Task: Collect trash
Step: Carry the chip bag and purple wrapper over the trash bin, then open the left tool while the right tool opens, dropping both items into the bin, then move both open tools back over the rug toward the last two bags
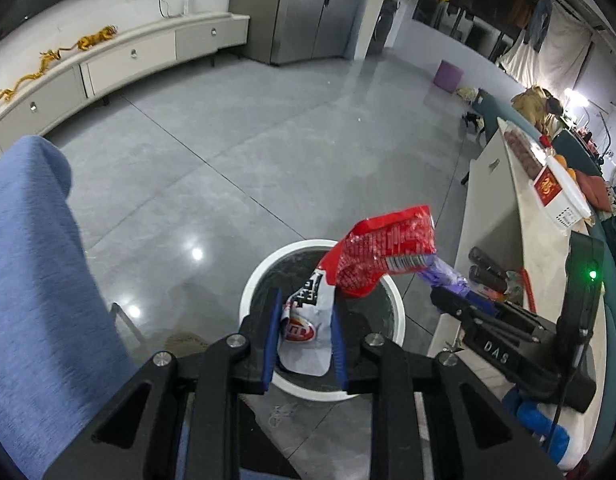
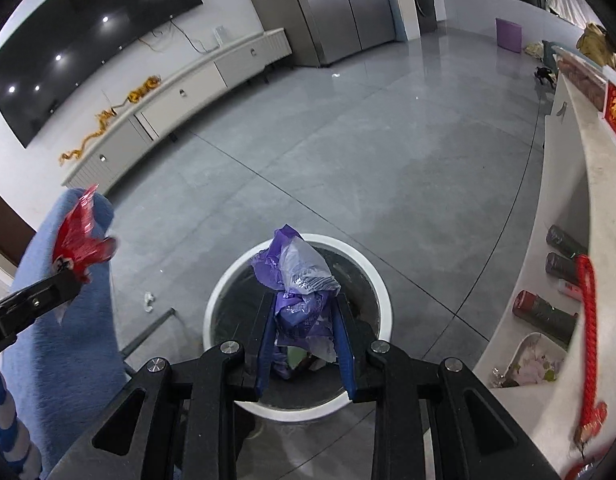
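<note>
A round white-rimmed trash bin (image 1: 396, 308) stands on the grey floor, also in the right wrist view (image 2: 382, 292). My left gripper (image 1: 303, 316) is shut on a red and white snack bag (image 1: 382, 254) and holds it over the bin. My right gripper (image 2: 303, 316) is shut on a crumpled purple plastic wrapper (image 2: 297, 276), also above the bin opening. The right gripper shows in the left wrist view (image 1: 452, 300) with the purple wrapper (image 1: 444, 276) just right of the red bag. The left gripper (image 2: 63, 276) with the red bag (image 2: 79, 240) shows at left in the right wrist view.
A blue fabric chair (image 1: 31, 280) stands left of the bin. A white counter (image 2: 588, 208) with shelves of dark bottles (image 2: 544, 312) runs along the right. A small white scrap (image 2: 149, 300) lies on the floor. A low white cabinet (image 1: 127, 60) lines the far wall.
</note>
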Motion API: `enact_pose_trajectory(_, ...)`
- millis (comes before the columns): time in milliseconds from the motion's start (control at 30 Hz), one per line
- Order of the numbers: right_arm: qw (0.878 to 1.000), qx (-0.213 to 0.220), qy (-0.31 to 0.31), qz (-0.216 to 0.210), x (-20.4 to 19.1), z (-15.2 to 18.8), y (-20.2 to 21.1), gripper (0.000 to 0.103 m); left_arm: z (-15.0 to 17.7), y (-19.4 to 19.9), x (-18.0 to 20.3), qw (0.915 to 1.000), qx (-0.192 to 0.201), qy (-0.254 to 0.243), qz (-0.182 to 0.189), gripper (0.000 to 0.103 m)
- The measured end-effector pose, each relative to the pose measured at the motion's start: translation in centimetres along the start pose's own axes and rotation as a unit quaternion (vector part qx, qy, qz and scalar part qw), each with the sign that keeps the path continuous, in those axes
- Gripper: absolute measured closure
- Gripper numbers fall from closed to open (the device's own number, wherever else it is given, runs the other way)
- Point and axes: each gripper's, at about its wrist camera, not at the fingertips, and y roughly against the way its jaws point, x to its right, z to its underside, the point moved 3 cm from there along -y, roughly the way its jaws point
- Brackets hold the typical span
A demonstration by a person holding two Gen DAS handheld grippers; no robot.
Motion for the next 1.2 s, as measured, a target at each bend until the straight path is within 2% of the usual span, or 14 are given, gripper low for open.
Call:
enact_pose_trajectory(133,1.000,-0.016,0.000,0.007,-0.1,-0.3,-1.9,0.073,-0.2,-3.5,0.2,0.9995,-0.028,0.009,0.012,0.076)
enact_pose_trajectory(200,1.000,-0.022,0.001,0.015,0.2,-0.3,-2.6,0.059,0.0,-4.6,-0.1,0.9987,-0.042,0.017,0.023,0.071)
enact_pose_trajectory(267,0.999,-0.027,-0.002,0.020,0.5,-0.2,-3.2,0.056,0.3,-5.4,0.0,0.9978,-0.051,0.024,0.036,0.059)
enact_pose_trajectory(333,0.999,-0.030,-0.004,0.027,0.8,-0.1,-3.3,0.056,0.5,-6.3,0.3,0.9971,-0.057,0.027,0.041,0.054)
enact_pose_trajectory(467,0.999,-0.029,-0.011,0.037,1.2,0.1,-3.0,0.056,0.6,-6.5,0.5,0.9964,-0.058,0.031,0.052,0.053)
enact_pose_trajectory(633,0.999,-0.020,-0.016,0.035,1.0,0.3,-2.1,0.056,0.3,-4.7,0.6,0.9965,-0.032,0.047,0.061,0.053)
enact_pose_trajectory(733,0.999,-0.006,-0.008,0.033,0.2,0.1,-1.1,0.056,0.3,-2.4,0.1,0.9974,-0.006,0.046,0.055,0.053)
enact_pose_trajectory(900,0.999,0.026,0.013,0.014,-2.5,-0.6,1.4,0.056,0.6,3.8,-2.1,0.9971,0.056,0.048,0.017,0.053)
enact_pose_trajectory(933,0.999,0.032,0.017,0.009,-3.1,-0.6,1.9,0.056,0.8,5.6,-3.0,0.9958,0.071,0.058,0.008,0.052)
enact_pose_trajectory(1033,0.998,0.049,0.028,-0.011,-5.2,-0.8,3.6,0.056,1.8,9.3,-5.0,0.9917,0.102,0.076,-0.020,0.040)
enact_pose_trajectory(1200,0.995,0.069,0.058,-0.046,-9.4,-0.6,6.3,0.056,4.9,16.0,-8.6,0.9822,0.143,0.093,-0.077,0.039)
